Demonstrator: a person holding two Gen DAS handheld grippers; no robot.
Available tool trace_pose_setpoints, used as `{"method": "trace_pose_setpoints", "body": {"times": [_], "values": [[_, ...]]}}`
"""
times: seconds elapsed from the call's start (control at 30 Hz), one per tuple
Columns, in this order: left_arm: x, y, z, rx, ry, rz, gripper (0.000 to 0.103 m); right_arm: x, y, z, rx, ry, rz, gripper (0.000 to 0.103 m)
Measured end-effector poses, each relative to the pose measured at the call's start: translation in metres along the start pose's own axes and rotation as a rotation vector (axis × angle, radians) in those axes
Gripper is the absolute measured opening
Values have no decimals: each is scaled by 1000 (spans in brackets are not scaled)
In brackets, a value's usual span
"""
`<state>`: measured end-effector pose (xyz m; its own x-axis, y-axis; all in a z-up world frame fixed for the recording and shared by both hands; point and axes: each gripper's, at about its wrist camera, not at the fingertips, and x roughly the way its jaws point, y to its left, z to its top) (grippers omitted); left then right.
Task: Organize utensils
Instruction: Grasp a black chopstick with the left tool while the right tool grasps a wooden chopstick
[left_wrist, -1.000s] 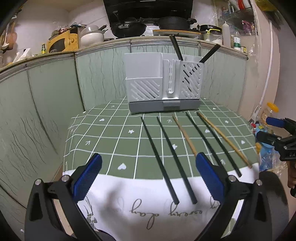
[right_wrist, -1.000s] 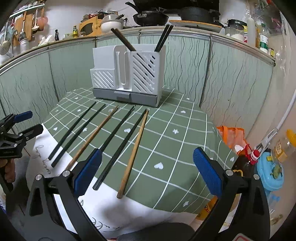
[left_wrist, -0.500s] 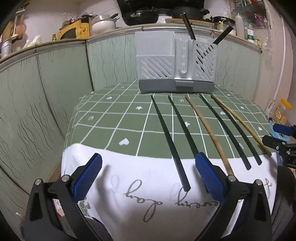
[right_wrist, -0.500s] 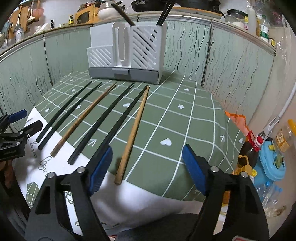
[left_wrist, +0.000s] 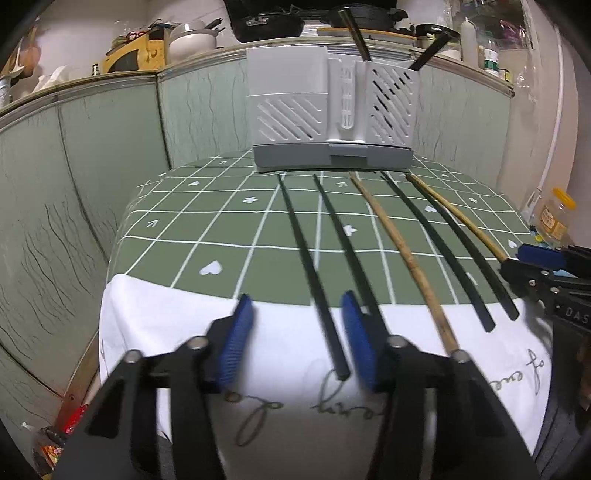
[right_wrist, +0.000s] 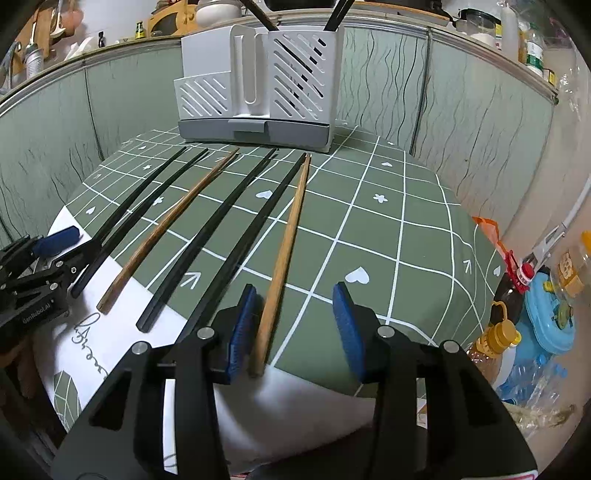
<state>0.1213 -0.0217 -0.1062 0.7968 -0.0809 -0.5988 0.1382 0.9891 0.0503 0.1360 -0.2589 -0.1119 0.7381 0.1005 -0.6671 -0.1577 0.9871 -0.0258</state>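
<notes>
Six chopsticks lie fanned out on the green checked cloth of the table (left_wrist: 192, 236), their far tips toward the white slotted utensil holder (left_wrist: 330, 110) at the upper centre of both views, their near ends reaching onto the cloth's white lettered border.

In my left view, the leftmost black chopstick (left_wrist: 314, 273) runs down the middle of the frame, and its near end sits between the jaws of my left gripper (left_wrist: 295, 343), close to the right-hand blue pad. Those jaws are closing, but neither pad presses on the stick yet.

In my right view, the outermost wooden chopstick (right_wrist: 286, 254) slants down to the lower centre, its near end between the jaws of my right gripper (right_wrist: 295, 328), just beside the left-hand pad. These jaws are closing too, with a clear gap on the right-hand side.

Two dark utensil handles (right_wrist: 341, 13) stick up out of the holder's right compartment. Bottles and a blue container (right_wrist: 546, 314) crowd the right edge beyond the table.
</notes>
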Motion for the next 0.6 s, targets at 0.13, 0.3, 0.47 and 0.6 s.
{"method": "trace_pose_setpoints", "body": {"times": [0.13,0.3,0.47,0.6], "values": [[1,-5,1,18,9,6,39,1,-1,1,3,-3,-1,36],[2,-5,4,10,32,4,39,0,-6,0,30,-4,-20,18],[2,-1,3,2,30,53,12,-1,-7,0,34,-8,-38,7],[1,10,5,-41,43,16,7,-1,-9,0,44,-11,-30,6]]}}
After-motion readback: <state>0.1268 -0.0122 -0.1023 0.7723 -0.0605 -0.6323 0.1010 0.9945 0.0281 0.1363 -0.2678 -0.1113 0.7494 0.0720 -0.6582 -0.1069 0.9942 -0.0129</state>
